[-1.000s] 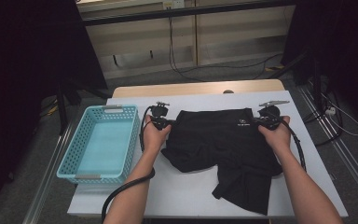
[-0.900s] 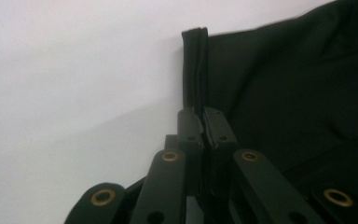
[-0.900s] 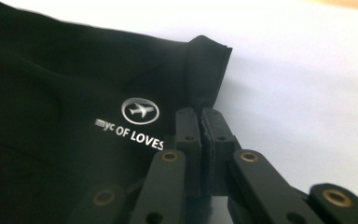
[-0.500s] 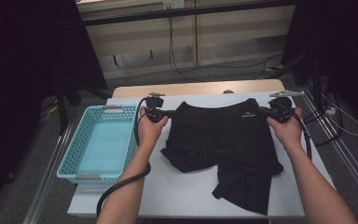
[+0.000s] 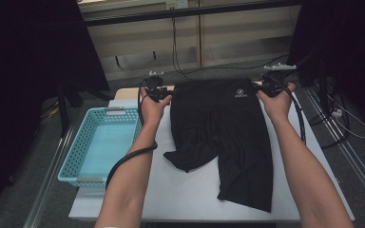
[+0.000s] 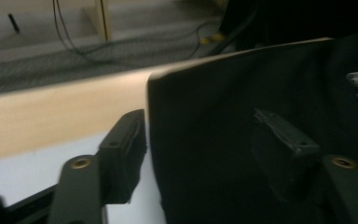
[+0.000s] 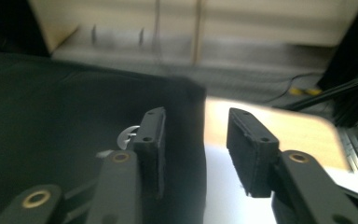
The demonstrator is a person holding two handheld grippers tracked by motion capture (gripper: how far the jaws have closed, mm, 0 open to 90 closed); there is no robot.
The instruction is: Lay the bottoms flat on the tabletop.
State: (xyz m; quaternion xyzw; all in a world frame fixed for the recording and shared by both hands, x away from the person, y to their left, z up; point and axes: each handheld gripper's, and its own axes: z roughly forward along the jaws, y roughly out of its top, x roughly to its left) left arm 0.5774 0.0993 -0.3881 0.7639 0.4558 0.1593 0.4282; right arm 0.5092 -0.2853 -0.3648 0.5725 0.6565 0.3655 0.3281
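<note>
Black shorts [image 5: 228, 128] lie spread on the white table [image 5: 185, 190], waistband at the far edge, with a small white logo [image 5: 240, 93] on it. My left gripper [image 5: 164, 92] is at the waistband's left corner and my right gripper [image 5: 261, 88] at its right corner. Both pairs of jaws have just been opening. In the left gripper view the gripper [image 6: 198, 121] stands apart around the cloth's edge [image 6: 205, 163] without pressing it. The right gripper view shows the same: the gripper [image 7: 196, 116] is wide, with the shorts' corner [image 7: 51, 107] between the pads.
An empty turquoise basket [image 5: 115, 111] sits on the table's left side, close beside my left forearm. A wooden strip [image 6: 51, 116] runs along the table's far edge. Cables lie on the floor beyond, and dark stands rise at the right.
Both hands have moved toward the far edge and a little apart, taking the waistband with them. The shorts now lie farther back and straighter.
</note>
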